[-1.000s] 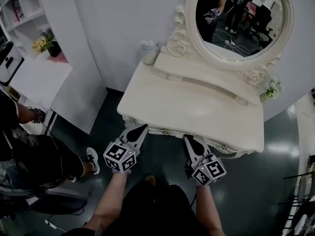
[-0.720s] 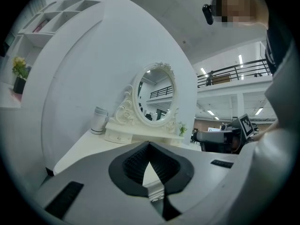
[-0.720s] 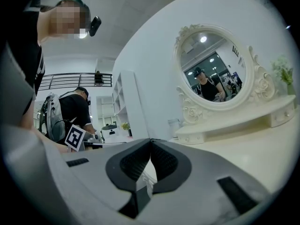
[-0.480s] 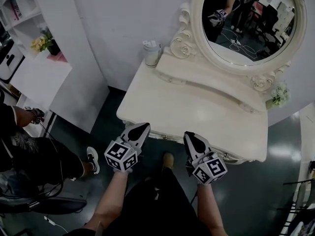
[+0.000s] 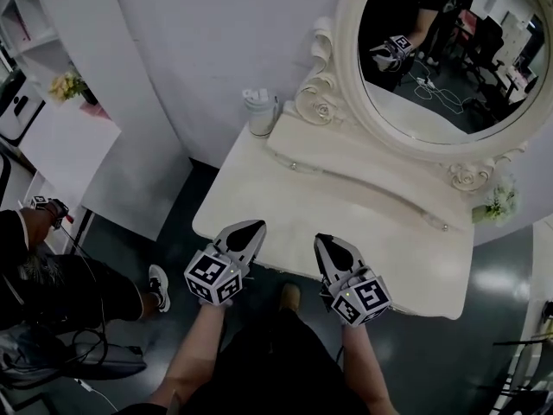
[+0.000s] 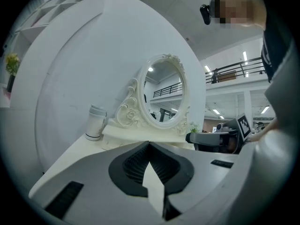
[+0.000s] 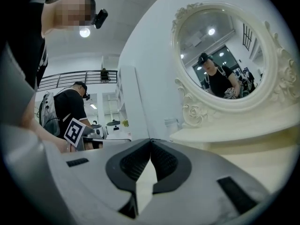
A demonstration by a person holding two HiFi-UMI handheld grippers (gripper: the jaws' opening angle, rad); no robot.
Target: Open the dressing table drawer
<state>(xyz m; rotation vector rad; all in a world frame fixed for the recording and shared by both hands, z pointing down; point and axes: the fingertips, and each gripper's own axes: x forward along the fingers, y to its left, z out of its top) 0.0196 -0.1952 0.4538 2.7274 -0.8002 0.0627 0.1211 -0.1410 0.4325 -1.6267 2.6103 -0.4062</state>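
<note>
Jaws of left gripper [image 6: 149, 143] together, nothing between. White cup [image 6: 95, 122] at 10 o'clock; oval mirror [image 6: 161, 95] at 12.

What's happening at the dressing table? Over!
Left gripper, right gripper: shut, empty. Both at dressing table front edge. Drawer front hidden. Cup far back, clear.

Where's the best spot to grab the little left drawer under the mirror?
By its small round knob, coming from the front across the tabletop. The drawer front looks flat and flush, so the knob is likely the only part sticking out enough to pinch.
</note>
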